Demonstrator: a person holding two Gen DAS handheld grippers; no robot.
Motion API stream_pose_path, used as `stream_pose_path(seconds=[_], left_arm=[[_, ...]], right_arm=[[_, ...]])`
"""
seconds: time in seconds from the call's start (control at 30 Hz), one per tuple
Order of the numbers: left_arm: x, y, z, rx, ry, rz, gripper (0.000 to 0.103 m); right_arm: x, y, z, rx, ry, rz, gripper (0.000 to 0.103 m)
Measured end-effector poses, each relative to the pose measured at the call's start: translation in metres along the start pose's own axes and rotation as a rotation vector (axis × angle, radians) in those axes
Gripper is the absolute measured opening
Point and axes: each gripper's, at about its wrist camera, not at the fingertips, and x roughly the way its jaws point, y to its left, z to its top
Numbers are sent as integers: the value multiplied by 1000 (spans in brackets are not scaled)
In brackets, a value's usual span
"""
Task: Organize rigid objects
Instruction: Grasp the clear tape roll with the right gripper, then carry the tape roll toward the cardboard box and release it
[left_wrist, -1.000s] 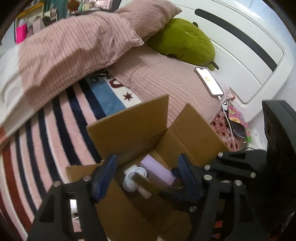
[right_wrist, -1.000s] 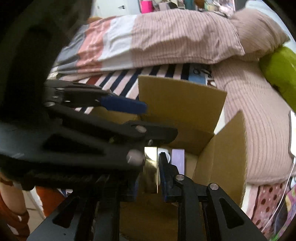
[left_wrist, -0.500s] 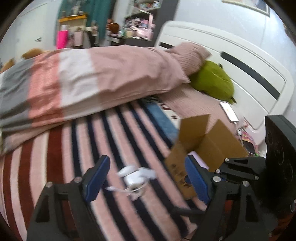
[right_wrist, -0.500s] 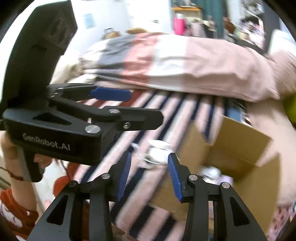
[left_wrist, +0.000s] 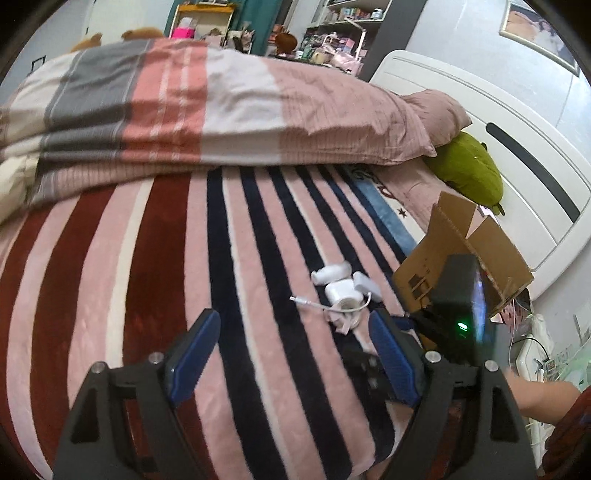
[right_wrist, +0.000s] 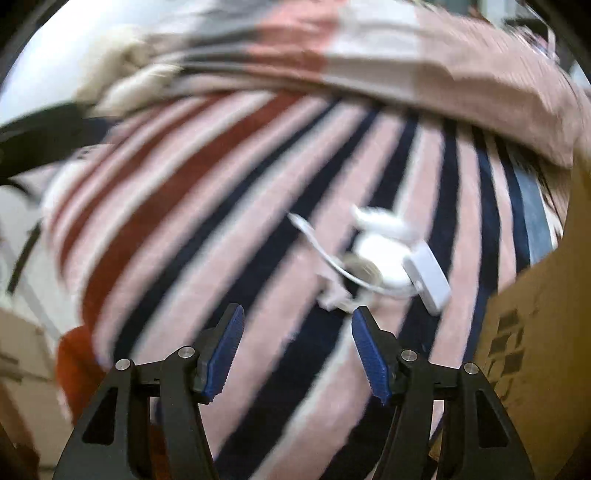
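Left gripper spread wide over the striped blanket – nothing pinched. Pile of white gadgets with a cable lying mid-bed, just beside the cardboard box. Right gripper opening – empty, hanging near that pile.

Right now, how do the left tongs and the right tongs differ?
The left tongs stand wide with only striped blanket between the pads; the right tongs are narrower and opening, just short of the white charger cable. Both are empty, blue-padded, angled down at the bed.
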Motion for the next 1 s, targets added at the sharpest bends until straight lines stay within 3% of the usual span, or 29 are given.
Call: stream_pose_path(seconds=[0.1,0.2,0.23,0.27,0.33,0.47,0.7,0.73,0.8,0.9,1.0], left_arm=[[2,2,-3,-6,4,1,80],[1,2,-4,-5,4,0,80],[1,2,-4,-4,4,1,80],[1,1,-4,-3,4,2,80],[2,1,-4,0,7,0,80],[5,-8,-1,18,21,-28,80],[9,-45,12,62,41,-162,78],[8,-50,15,68,40,-177,76],[8,-60,23,78,42,-208,58],[6,-79,39,106,33,-270,38],[6,-107,55,163,25,-318,26]], right_arm=[[19,-8,-3,8,-41,-69,57],[26,-11,-2,5,-82,-59,55],[27,-11,-1,5,-91,-66,50],[27,-11,-1,0,-97,-74,37],[24,-10,0,-13,-104,-82,36],[1,2,-3,-51,-110,-10,36],[-71,32,7,-134,-176,171,36],[-82,33,10,-140,-192,182,36],[-104,30,16,-147,-223,191,36],[-128,21,20,-154,-263,188,36],[-148,5,20,-153,-294,166,36]])
